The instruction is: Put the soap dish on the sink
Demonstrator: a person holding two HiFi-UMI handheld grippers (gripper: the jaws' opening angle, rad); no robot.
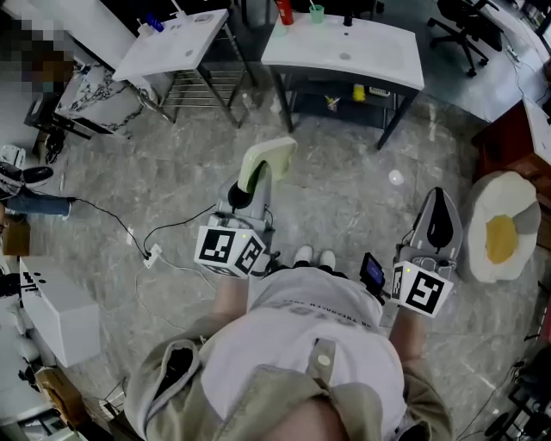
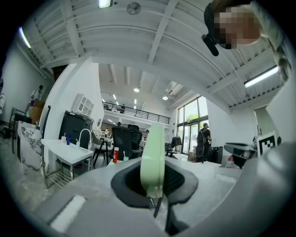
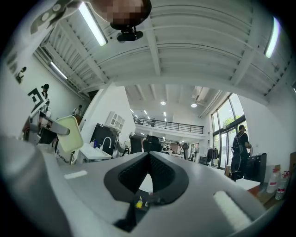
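Head view is showing the left gripper [image 1: 258, 177] grasping the soap dish [image 1: 270, 155] edge-up, the sink [image 1: 379, 52] lying far ahead; the right gripper [image 1: 439, 205] is clenched, empty.

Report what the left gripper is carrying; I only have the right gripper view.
Observer: The left gripper is shut on the pale green soap dish, which stands on edge, pinched at its lower rim.
Operator: Give me the layout ahead from above.
Observer: The head view shows a small sink at upper left and a wider sink straight ahead, both across open floor from the dish.
Operator: Check the wider one's top.
Observer: A red bottle and a green cup stand at its far edge.
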